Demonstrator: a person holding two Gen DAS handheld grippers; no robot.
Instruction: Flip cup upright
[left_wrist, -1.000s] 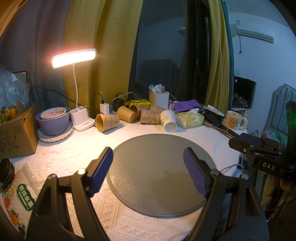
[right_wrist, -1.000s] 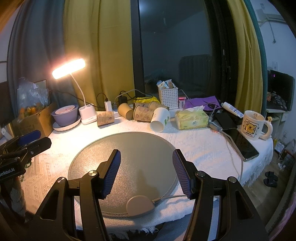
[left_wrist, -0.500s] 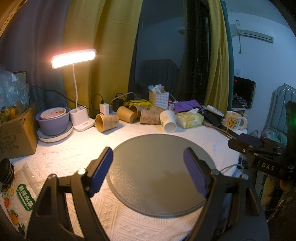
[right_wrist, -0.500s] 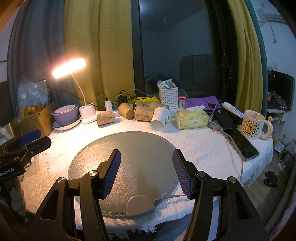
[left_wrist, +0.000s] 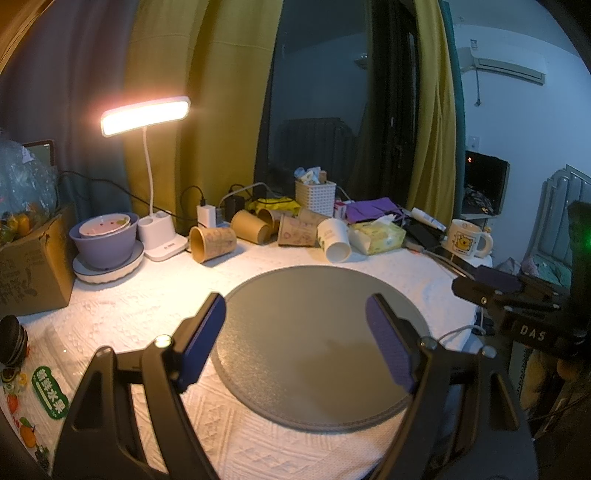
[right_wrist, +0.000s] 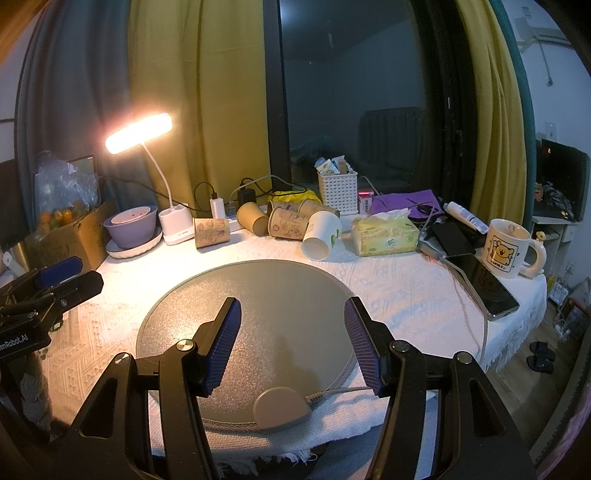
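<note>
Currently both your left claw (left_wrist: 295, 328) and right claw (right_wrist: 291, 325) hang released and empty above the grey mat (right_wrist: 258, 295). Approach not begun: the white cup (right_wrist: 320, 236) lies sideways at the counter's (right_wrist: 406, 295) far edge; reach for it.

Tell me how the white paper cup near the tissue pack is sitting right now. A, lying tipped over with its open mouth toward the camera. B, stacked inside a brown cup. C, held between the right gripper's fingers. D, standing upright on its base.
A: the white paper cup lies tipped beside the tissue pack, its open mouth facing the camera, while the right gripper is open and empty over the round grey mat.
</note>
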